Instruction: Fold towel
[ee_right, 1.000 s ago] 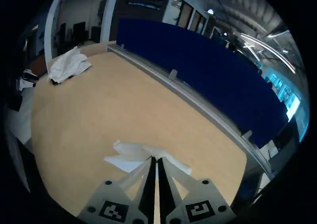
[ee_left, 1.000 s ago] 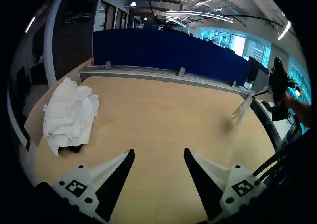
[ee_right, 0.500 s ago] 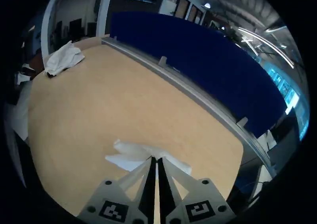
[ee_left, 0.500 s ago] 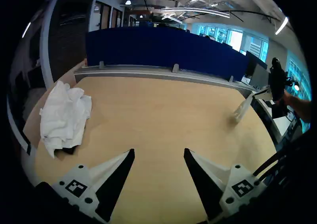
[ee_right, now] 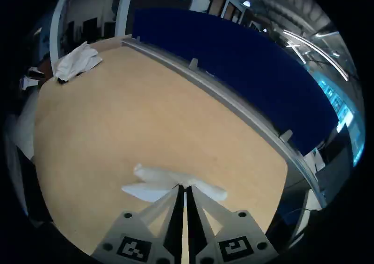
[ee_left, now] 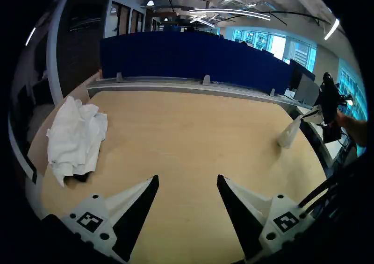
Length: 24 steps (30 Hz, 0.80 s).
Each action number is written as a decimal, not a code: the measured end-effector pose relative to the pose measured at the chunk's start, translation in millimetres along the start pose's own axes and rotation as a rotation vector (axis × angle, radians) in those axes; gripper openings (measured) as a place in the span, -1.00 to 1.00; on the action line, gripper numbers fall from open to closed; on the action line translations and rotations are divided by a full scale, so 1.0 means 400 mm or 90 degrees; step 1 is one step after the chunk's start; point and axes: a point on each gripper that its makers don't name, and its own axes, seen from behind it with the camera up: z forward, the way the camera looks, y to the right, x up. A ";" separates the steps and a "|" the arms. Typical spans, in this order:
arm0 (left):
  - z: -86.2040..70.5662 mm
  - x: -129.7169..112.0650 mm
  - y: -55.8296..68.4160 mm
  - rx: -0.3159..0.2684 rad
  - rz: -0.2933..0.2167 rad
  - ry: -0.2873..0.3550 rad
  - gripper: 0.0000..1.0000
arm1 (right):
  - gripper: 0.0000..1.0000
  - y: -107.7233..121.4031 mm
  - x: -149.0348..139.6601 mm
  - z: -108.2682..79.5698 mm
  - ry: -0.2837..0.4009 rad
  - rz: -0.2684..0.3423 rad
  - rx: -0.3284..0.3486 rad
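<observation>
Crumpled cloth towel [ee_right: 156,181], matt wood tabletop [ee_right: 140,110]

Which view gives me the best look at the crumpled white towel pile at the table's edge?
The left gripper view: the towel pile sits large and near, its folds readable. The right gripper view shows the towel pile small and distant, detail lost.

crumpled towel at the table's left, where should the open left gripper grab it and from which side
Probably the loose corner at the near end of the crumpled towel, coming in low from the near side with the left gripper, whose jaws stand open. That corner sticks out past the heap toward the gripper, so it can likely be pinched cleanly; the rest is bunched up.
</observation>
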 end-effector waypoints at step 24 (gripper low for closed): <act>-0.009 -0.036 0.026 0.002 0.015 -0.014 0.84 | -0.93 -0.020 -0.392 0.005 -0.149 0.079 -0.033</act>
